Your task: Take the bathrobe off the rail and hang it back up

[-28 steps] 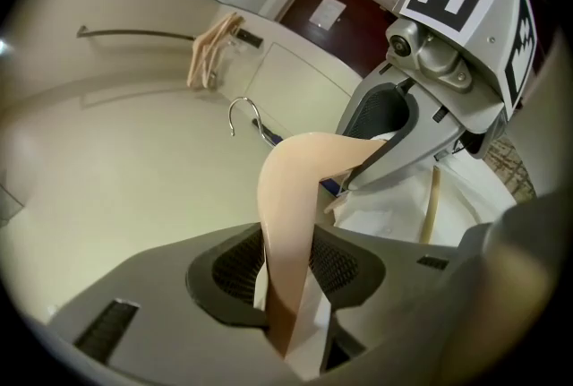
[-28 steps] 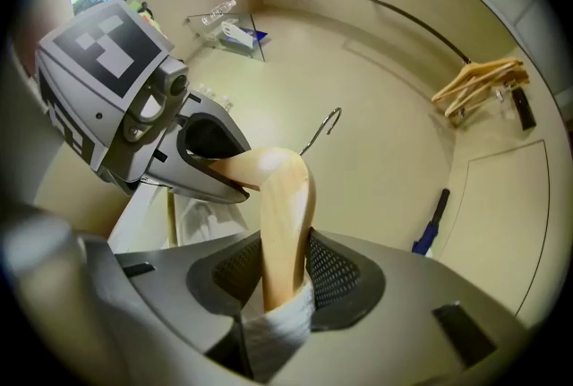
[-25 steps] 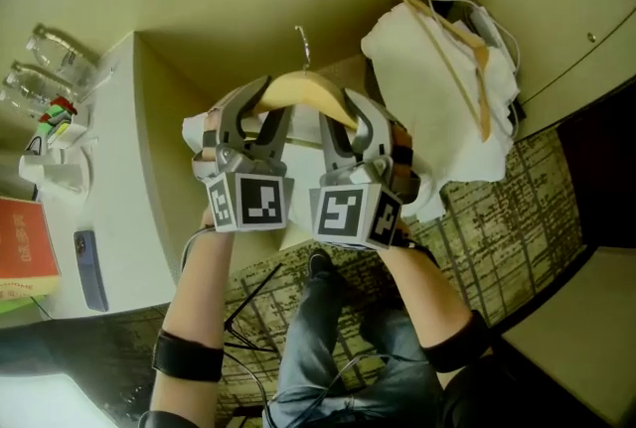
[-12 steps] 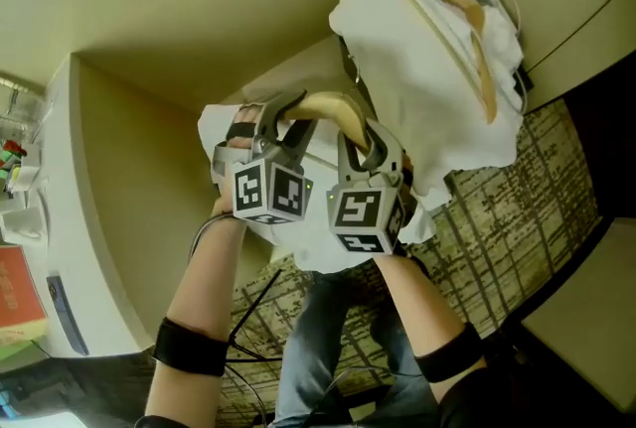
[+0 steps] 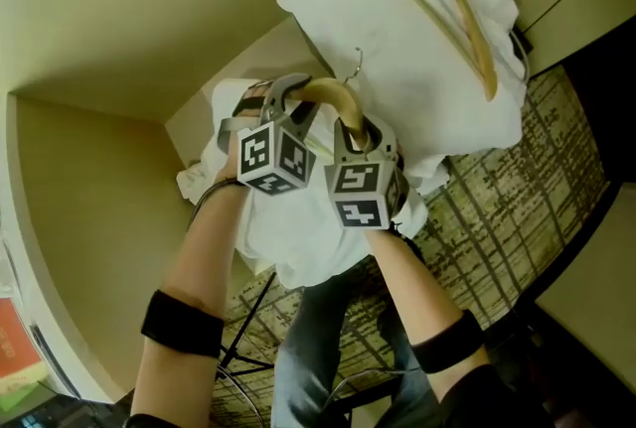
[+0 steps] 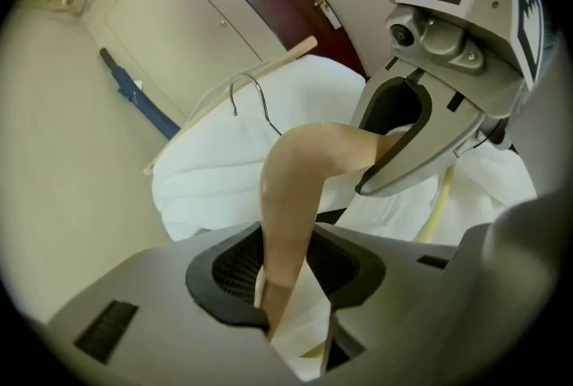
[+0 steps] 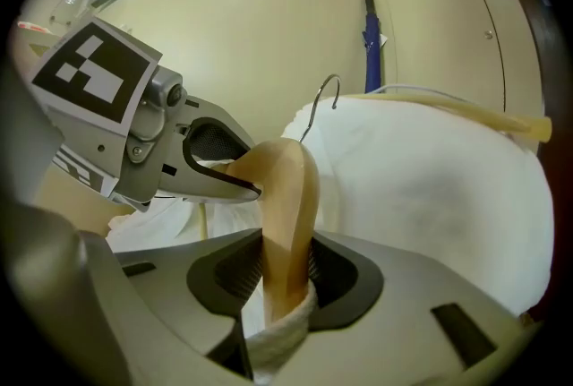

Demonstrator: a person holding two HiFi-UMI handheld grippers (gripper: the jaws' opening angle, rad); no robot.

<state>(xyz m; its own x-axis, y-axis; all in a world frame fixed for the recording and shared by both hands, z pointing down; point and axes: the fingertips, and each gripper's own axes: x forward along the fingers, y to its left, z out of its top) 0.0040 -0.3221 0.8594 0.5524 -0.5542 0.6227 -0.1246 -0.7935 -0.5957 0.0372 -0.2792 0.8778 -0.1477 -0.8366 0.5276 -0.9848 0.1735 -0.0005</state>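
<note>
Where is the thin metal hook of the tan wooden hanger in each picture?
Head view: metal hook above centre, topping the tan wooden hanger.
Left gripper view: hook above centre, slightly left.
Right gripper view: hook just above centre.
Shared landmark: the white cloth heap behind the hook.

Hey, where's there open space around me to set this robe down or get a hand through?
Free: the patterned carpet right of the second robe, and the side left of the held bathrobe, toward the beige wall. Crowded: the middle, where the hanger and held bathrobe sit right beside the second robe.
</note>
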